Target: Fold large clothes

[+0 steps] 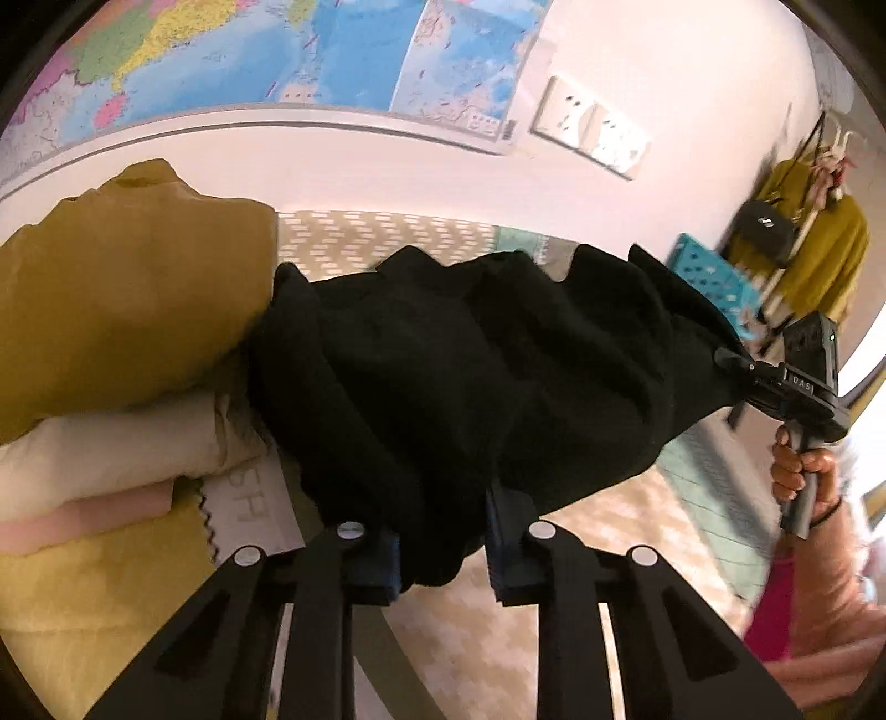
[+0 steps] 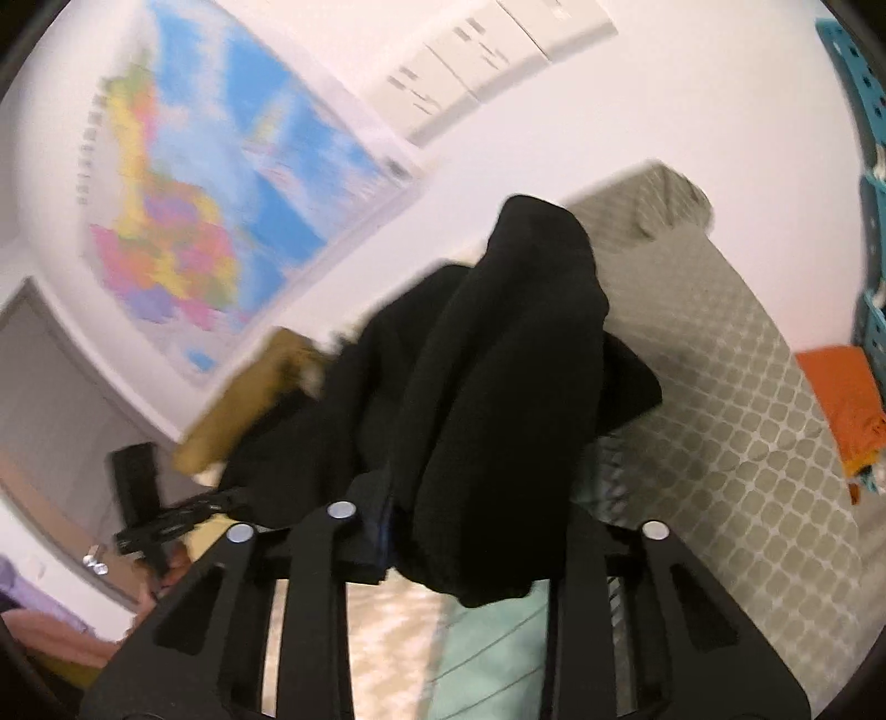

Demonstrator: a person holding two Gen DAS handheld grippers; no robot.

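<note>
A large black garment (image 1: 470, 365) hangs stretched in the air between my two grippers, above the patterned bed cover (image 1: 498, 637). My left gripper (image 1: 443, 559) is shut on one edge of it. My right gripper (image 1: 736, 365) shows at the right of the left wrist view, shut on the other end. In the right wrist view the black garment (image 2: 498, 387) bunches up over my right gripper (image 2: 470, 548), which is shut on it. The left gripper (image 2: 183, 515) shows blurred at lower left there.
A stack of folded clothes, mustard (image 1: 127, 299), white (image 1: 111, 448) and pink (image 1: 83, 518), lies to the left. A wall map (image 1: 249, 50) hangs behind. A turquoise crate (image 1: 714, 282) and a coat rack (image 1: 814, 232) stand at right. An orange cloth (image 2: 841, 404) hangs by the crate.
</note>
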